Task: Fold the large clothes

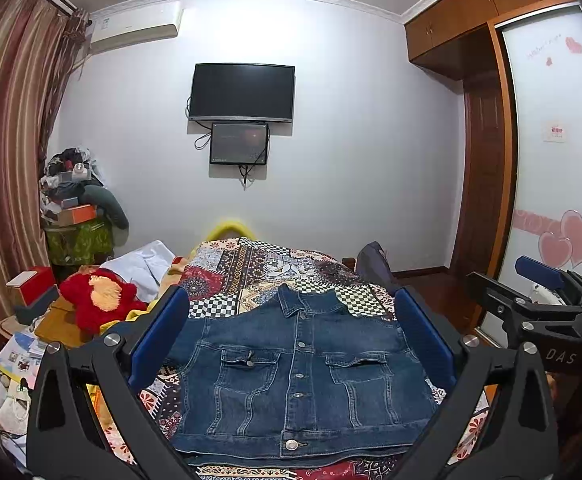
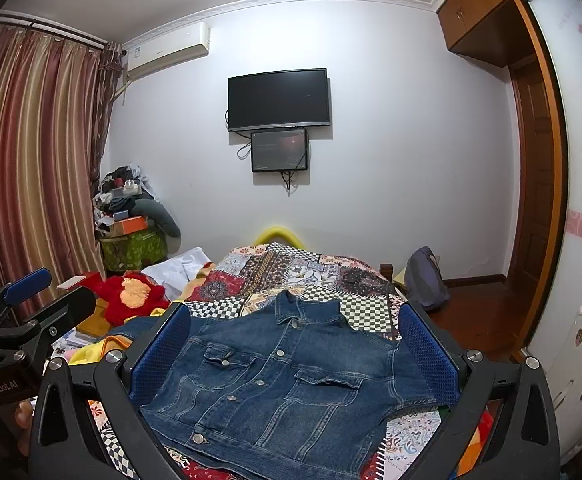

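Jacket (image 1: 299, 368) lies flat, collar away, long axis straight ahead of both spread, empty grippers: left (image 1: 291, 344), right (image 2: 295, 350).

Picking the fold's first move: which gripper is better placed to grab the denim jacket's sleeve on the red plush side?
Left, probably. The left gripper hangs open over the denim jacket, nearer the red plush side. The right gripper, also open, sits toward the wardrobe side. That sleeve's end is hidden behind the left finger.
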